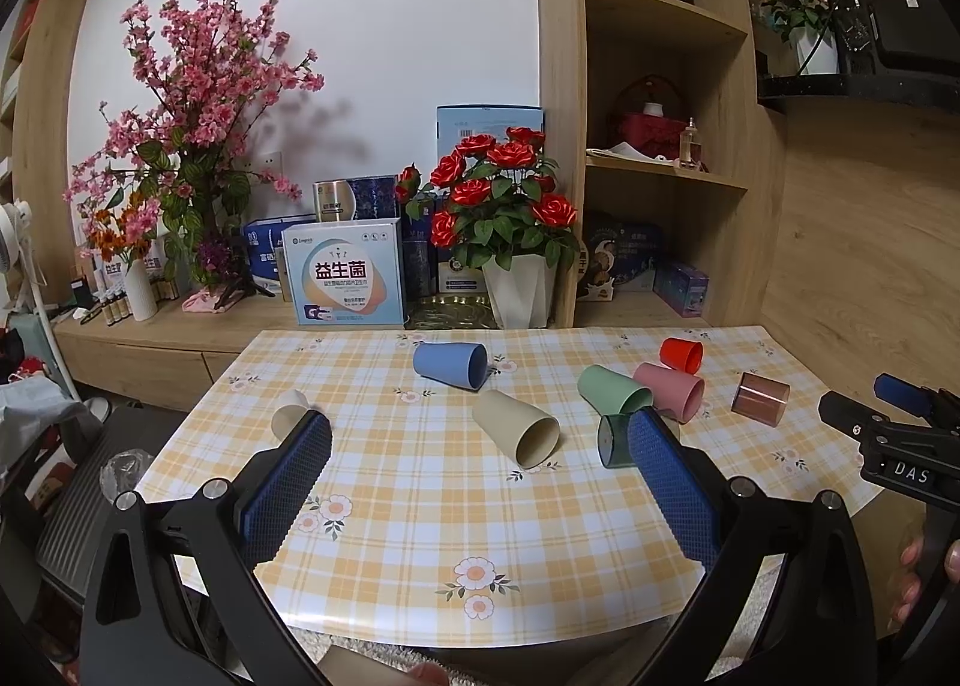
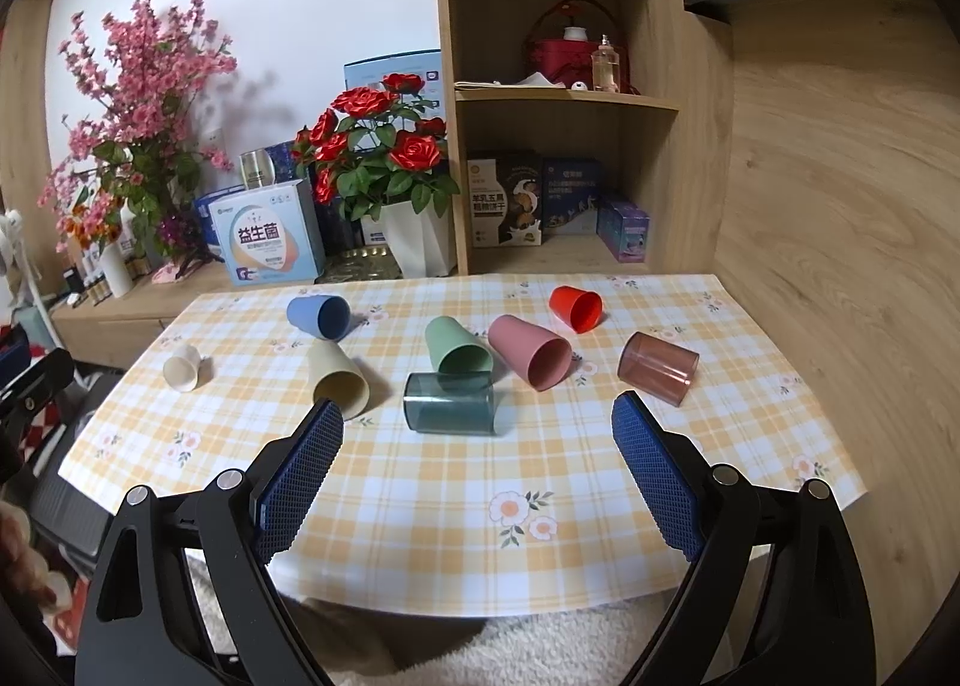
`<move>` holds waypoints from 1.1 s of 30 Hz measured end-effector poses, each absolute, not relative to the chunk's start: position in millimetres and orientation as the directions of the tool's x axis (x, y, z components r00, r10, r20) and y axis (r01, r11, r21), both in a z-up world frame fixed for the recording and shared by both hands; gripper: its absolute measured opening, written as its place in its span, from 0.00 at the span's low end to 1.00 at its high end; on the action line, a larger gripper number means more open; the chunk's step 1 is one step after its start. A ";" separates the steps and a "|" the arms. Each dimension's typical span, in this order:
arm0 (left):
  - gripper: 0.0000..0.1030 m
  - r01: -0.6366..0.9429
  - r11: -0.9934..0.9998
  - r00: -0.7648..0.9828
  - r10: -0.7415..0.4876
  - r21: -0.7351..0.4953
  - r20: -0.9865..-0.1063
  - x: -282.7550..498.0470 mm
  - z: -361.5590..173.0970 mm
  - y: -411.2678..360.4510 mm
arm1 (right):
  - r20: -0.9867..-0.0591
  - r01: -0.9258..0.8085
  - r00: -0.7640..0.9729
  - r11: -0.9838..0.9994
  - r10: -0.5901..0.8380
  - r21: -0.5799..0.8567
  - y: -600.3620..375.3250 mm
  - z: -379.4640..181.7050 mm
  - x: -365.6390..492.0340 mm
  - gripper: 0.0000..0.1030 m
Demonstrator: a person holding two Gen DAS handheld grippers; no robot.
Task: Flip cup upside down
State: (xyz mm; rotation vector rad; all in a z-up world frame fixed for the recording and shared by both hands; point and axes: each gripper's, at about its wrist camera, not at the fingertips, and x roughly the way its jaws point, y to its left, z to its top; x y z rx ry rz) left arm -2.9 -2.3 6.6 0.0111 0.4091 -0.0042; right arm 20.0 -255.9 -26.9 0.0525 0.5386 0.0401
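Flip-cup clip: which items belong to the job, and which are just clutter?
Job: blue cup, beige cup, green cup, pink cup, red cup, teal cup.
Clutter: rose pot, probiotic box.

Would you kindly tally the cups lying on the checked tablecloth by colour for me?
Blue cup: 1
Cream cup: 1
Beige cup: 1
Green cup: 1
Pink cup: 1
Red cup: 1
Clear teal cup: 1
Clear brown cup: 1
Total: 8 cups, all on their sides.
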 end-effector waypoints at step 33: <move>0.94 0.020 1.000 0.915 -0.014 0.011 -0.404 -4.0 1.2 -5.9 | -0.514 -0.022 0.856 0.998 0.053 0.066 -257.3 -28.4 19.9 0.86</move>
